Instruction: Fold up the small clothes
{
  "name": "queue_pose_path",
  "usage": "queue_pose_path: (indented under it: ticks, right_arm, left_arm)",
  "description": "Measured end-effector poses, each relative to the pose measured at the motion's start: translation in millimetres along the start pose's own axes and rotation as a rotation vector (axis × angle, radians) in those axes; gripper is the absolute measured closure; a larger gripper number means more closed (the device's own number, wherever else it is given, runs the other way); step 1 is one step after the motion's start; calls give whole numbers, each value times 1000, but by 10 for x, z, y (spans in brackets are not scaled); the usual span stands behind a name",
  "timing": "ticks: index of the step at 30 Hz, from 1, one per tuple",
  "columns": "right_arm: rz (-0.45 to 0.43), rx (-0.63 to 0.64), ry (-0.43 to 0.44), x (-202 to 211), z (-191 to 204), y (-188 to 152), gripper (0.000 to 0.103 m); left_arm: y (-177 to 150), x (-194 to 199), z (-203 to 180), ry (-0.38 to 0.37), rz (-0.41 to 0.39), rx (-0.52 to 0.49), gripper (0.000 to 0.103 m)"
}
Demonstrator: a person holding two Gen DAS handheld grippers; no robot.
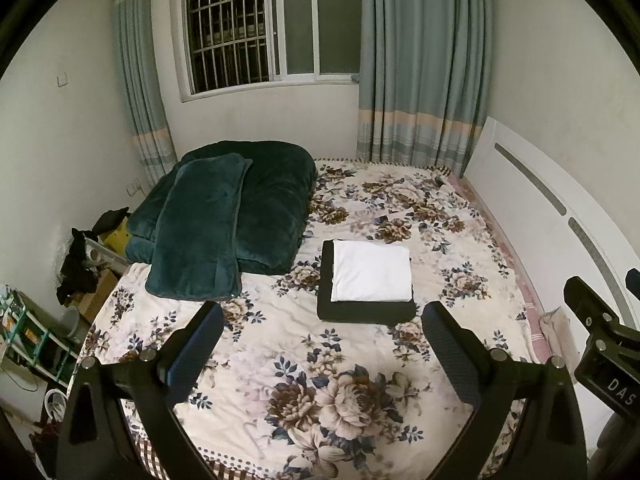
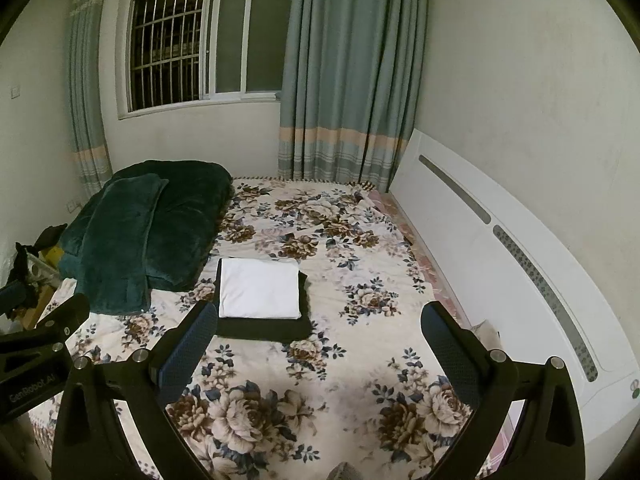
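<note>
The white cloth (image 1: 372, 272) is folded into a neat flat square and lies on top of a folded black cloth (image 1: 364, 310), and the two make a small stack near the middle of the bed (image 1: 460, 240), a bit toward the foot edge where the grippers are. The left gripper (image 1: 322, 336) is spread wide and holds nothing, and it hangs above the flowery cover just short of the stack. The right gripper (image 2: 318, 334) is wide and has nothing in it too, with the stack off by its left finger. The folding looks about done, so the main danger now is messing it up. If a gripper dips down and bumps the stack, the white cloth could slide off the black one or its top flap could flip open. The white cloth sits a little toward one side of the black one, so a small push could tip it over the edge. A finger could also snag the soft bed cover and tug it, and that would pull the stack along and wrinkle it. The big green blanket (image 1: 240, 208) by the far left corner lies close to the stack, so a wide swing that way could drag it onto the clothes
</note>
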State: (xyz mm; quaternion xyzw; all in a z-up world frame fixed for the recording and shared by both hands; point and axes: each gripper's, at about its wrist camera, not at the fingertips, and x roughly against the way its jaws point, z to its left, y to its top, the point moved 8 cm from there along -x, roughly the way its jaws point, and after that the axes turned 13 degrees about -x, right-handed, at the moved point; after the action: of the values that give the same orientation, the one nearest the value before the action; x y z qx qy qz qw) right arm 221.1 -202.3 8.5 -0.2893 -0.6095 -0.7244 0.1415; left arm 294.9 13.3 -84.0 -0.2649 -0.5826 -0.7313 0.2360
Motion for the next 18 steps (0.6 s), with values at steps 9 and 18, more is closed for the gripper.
queue_pose_path:
  ticks: [9,18]
  right_arm:
    - [10,-4,21,43,103,-30,0]
    - [13,-8,35,114,156,-75,0]
  left_arm:
    - [73,165,27,33,-15,12,2]
    - [72,210,30,43,-26,19,2]
